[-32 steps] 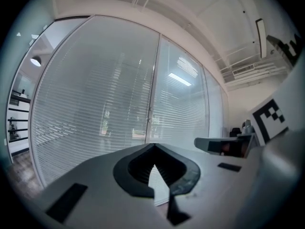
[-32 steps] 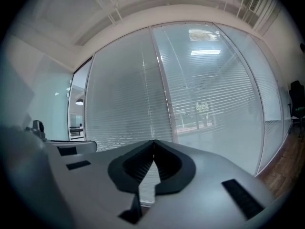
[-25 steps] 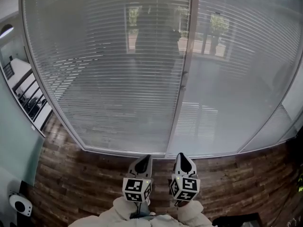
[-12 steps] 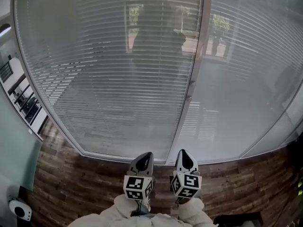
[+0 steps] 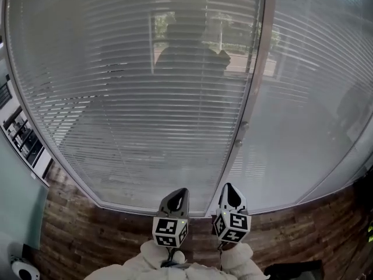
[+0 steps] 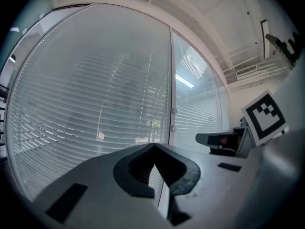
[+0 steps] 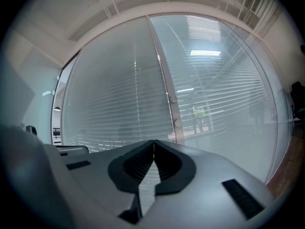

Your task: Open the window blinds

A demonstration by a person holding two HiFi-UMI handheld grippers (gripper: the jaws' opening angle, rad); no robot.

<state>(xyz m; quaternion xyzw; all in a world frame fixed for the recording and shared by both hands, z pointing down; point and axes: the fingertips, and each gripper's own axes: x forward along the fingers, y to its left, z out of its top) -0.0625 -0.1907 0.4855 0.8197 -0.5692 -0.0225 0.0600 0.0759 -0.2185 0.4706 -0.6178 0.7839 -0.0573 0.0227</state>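
Slatted window blinds (image 5: 134, 92) hang shut behind a tall glass wall and fill most of the head view. A vertical frame post (image 5: 254, 80) splits the glass, with two small round knobs (image 5: 243, 125) on it at mid height. My left gripper (image 5: 175, 198) and right gripper (image 5: 231, 192) are side by side, level, pointing at the glass near the post's foot, a short way off it. Both are shut and hold nothing. In the left gripper view the shut gripper tips (image 6: 153, 146) aim just left of the knobs (image 6: 175, 111); in the right gripper view the gripper tips (image 7: 153, 141) sit below the knobs (image 7: 173, 99).
Dark wooden floor (image 5: 87, 232) runs along the foot of the glass. A white round device (image 5: 22, 268) lies on the floor at the lower left, and a black object (image 5: 291, 270) at the lower right. A person's reflection shows in the glass (image 5: 186, 57).
Both grippers have come closer to the glass wall together. The blinds loom larger, and the post with its knobs has shifted right in the head view. Both stay shut.
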